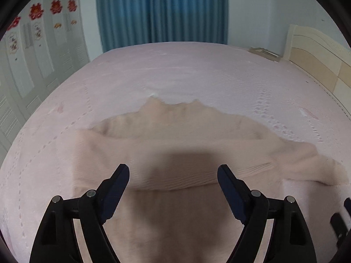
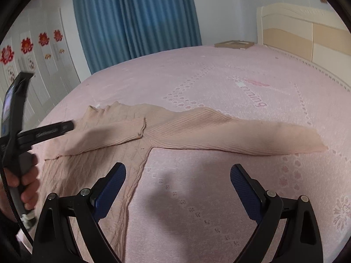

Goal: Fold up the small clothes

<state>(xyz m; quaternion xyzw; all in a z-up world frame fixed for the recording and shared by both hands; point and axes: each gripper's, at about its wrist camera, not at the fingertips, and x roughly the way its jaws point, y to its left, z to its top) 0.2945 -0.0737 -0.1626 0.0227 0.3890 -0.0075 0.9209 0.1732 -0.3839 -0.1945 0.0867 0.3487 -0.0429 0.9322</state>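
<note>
One pale peach ribbed knit sweater lies flat on the pink patterned bed, collar toward the blue curtain and body running back toward the person. Of its two sleeves, the left sleeve is already folded across the chest, its cuff ending near the middle, while the right sleeve is stretched straight out sideways, its long axis crossing the view from the shoulder to a cuff well off to the right. That outstretched sleeve is what the next fold likely turns on: it lies just ahead of the right gripper, whose blue-padded jaws stand wide apart over bare bedspread beside the sweater's side seam, gripping nothing. The left gripper hangs over the folded sleeve and chest, jaws also apart, no cloth pinched between them; in the right wrist view it shows at the left edge, held by a hand. By my reading the right gripper is the nearer to the free sleeve, which would be carried leftward over the chest. Count: one garment, two grippers, one sleeve folded, one not
</note>
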